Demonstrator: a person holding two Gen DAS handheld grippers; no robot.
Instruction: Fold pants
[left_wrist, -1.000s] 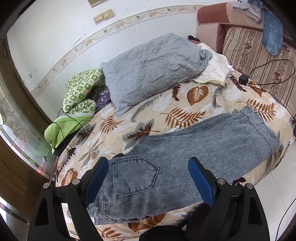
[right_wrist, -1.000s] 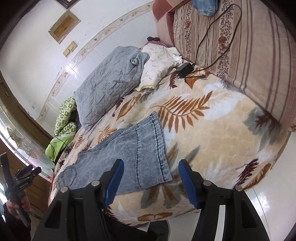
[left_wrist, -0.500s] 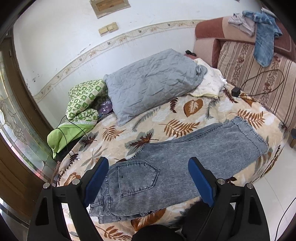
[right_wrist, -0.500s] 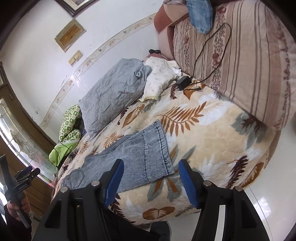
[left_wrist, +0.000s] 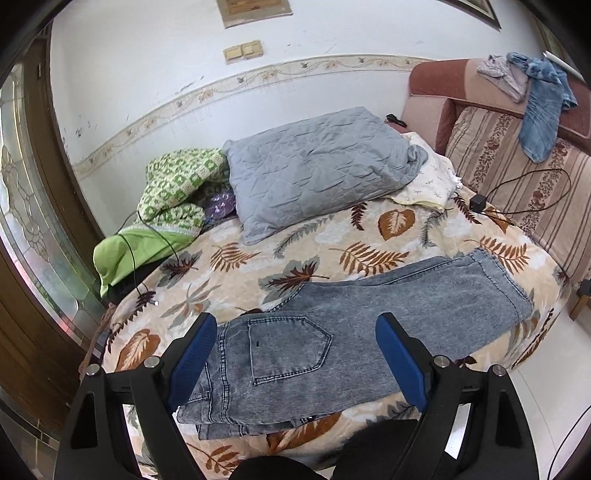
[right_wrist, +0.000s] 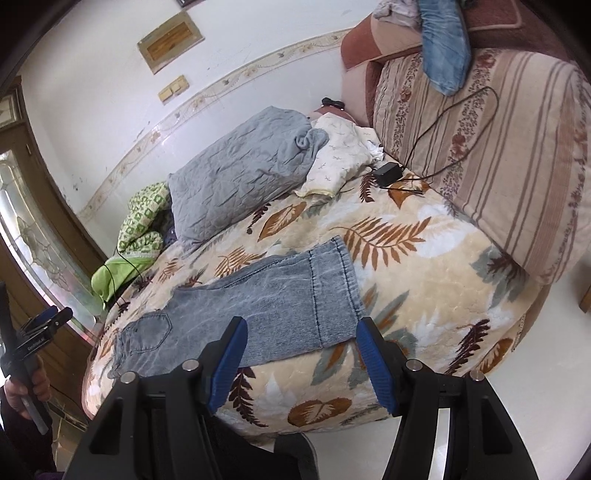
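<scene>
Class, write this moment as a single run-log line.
stage: before fold | jeans: flat on bed, legs stacked | left gripper: open, above waist | right gripper: open, near hems

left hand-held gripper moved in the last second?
Yes. The left hand-held gripper has pulled back and up from the jeans: more wall above the switch plate shows.

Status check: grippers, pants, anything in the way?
Left gripper open, right gripper open, both above the bed edge. Pants flat on blanket, legs stacked, untouched. Nothing on them.
</scene>
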